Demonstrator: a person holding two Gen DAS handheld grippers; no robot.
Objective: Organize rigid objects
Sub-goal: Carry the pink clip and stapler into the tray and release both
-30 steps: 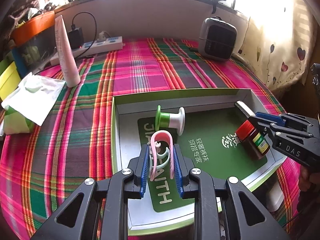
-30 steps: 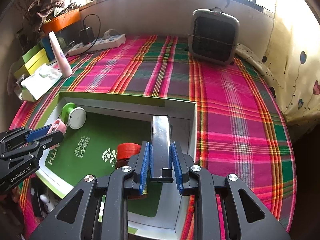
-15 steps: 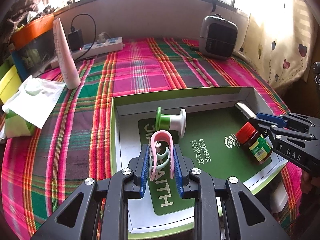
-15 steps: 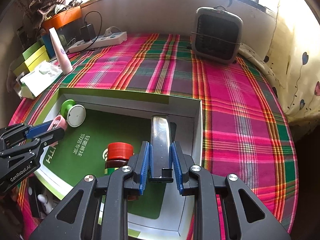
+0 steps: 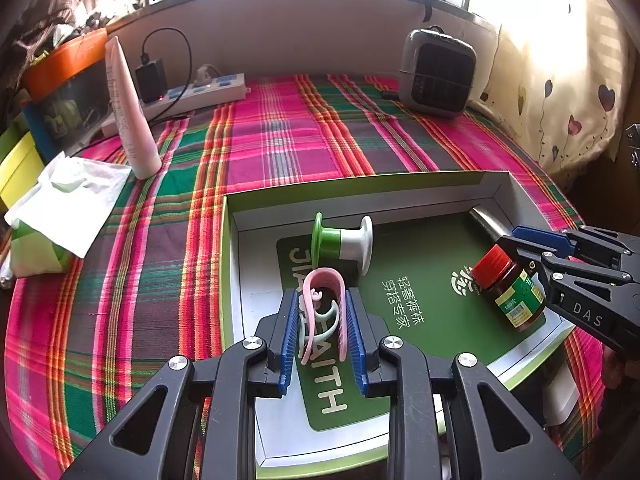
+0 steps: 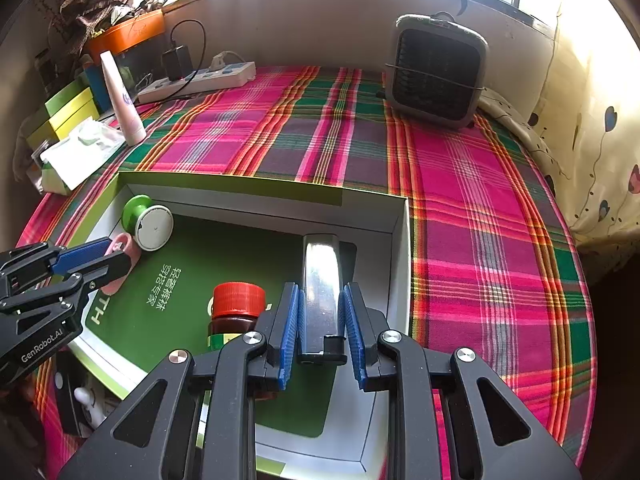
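Two grippers work over one shallow box (image 5: 400, 184) that sits on a plaid cloth (image 5: 280, 148). Left gripper (image 5: 322, 328): jaws nearly closed, blue pads pressing both sides of a pink clip (image 5: 324, 304), held over the near left part of the box floor. Right gripper (image 6: 322, 320): jaws fully closed on a flat metal bar (image 6: 320, 276), which points away from the camera along the right wall of the box; its far end lies near the back right corner.

Loose contents of the box:
- Spool (image 5: 344, 240), green and white, on its side near the back left, just beyond the clip.
- Jar (image 5: 508, 288), red cap, on its side on the green insert, just left of the bar and partly behind the right gripper's finger.

Outside the box, on the cloth: a pink tube (image 5: 128, 112) standing upright at the left, a tissue pack (image 5: 60, 204) near it, a power strip (image 5: 192, 92) along the back wall and a small heater (image 5: 438, 72) at the back right.
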